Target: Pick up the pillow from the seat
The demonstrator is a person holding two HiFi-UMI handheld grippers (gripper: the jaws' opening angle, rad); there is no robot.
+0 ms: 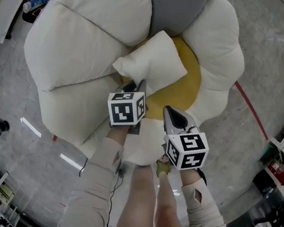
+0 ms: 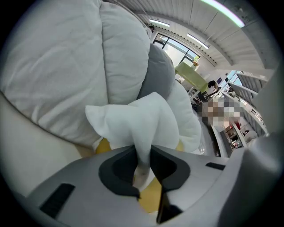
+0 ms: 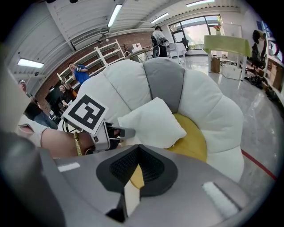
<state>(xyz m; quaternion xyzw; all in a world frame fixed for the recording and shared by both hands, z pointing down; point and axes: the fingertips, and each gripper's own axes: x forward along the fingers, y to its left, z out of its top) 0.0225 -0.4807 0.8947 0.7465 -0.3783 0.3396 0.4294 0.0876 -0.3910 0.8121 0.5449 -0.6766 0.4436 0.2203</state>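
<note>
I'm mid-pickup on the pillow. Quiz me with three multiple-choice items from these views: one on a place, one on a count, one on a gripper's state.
1. Where does the pillow lie?
A. On the floor beside the seat
B. On top of a shelf
C. On the yellow centre of the seat

2. How many of the seat's petals in view are grey?
A. None
B. One
C. Three

3. How is the left gripper?
A. Shut on the pillow's edge
B. Open, well above the pillow
C. Shut with nothing in it

Answers:
1 C: the head view shows the pillow resting on the yellow middle.
2 B: only the grey petal at the top differs; the rest are white.
3 A: the left gripper view shows white fabric pinched between the jaws.
</note>
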